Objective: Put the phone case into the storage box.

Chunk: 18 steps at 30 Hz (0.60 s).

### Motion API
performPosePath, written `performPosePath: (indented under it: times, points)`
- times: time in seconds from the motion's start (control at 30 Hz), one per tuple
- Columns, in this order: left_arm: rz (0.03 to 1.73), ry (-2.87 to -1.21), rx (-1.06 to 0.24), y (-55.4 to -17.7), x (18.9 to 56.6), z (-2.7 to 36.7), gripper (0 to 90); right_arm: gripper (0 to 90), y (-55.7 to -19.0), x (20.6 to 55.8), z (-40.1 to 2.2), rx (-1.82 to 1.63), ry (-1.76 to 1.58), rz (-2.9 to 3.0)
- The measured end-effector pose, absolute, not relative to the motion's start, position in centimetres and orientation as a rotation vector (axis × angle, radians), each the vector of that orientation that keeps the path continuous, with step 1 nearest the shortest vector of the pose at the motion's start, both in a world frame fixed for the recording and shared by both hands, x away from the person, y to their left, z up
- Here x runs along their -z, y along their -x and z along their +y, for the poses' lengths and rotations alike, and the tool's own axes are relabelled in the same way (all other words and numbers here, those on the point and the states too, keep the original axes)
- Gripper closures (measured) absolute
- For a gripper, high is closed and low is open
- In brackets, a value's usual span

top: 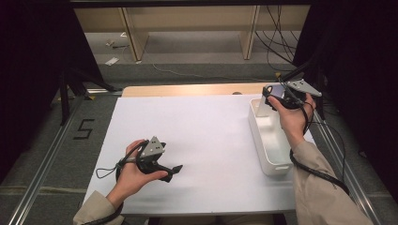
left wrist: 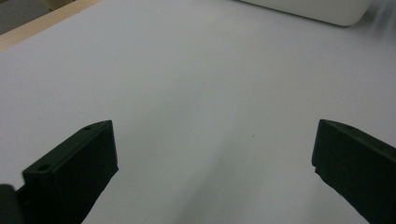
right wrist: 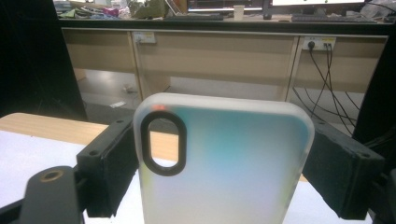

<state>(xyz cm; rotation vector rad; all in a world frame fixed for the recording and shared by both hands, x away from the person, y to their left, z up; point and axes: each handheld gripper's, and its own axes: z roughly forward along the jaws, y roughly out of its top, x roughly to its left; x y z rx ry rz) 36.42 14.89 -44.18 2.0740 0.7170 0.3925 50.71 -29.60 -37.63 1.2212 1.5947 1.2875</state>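
A translucent whitish phone case [right wrist: 233, 177] with a black-rimmed oval camera hole stands upright between the jaws of my right gripper [right wrist: 224, 154], which press on its two long edges. From above, the right gripper [top: 271, 99] holds the phone case [top: 264, 106] over the far end of a white bin [top: 257, 136]. My left gripper [top: 172, 171] rests low over the white table sheet at the near left. Its jaws point right and stand wide apart. In its own view the left gripper [left wrist: 215, 140] has nothing between its jaws, just bare sheet.
The white sheet [top: 197, 136] covers the table, with a wooden edge [top: 187, 90] along the far side. The bin's corner [left wrist: 317, 9] lies well ahead of the left gripper. Shelving and cables stand beyond the table.
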Motion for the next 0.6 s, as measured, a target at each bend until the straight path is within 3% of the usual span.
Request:
performPosePath:
  times: [0.6]
  points:
    - [0.716,-2.075,-0.393,-36.42,44.19,14.91,0.0,17.7,-51.16,37.7,-29.47,-1.281,-1.218,1.596]
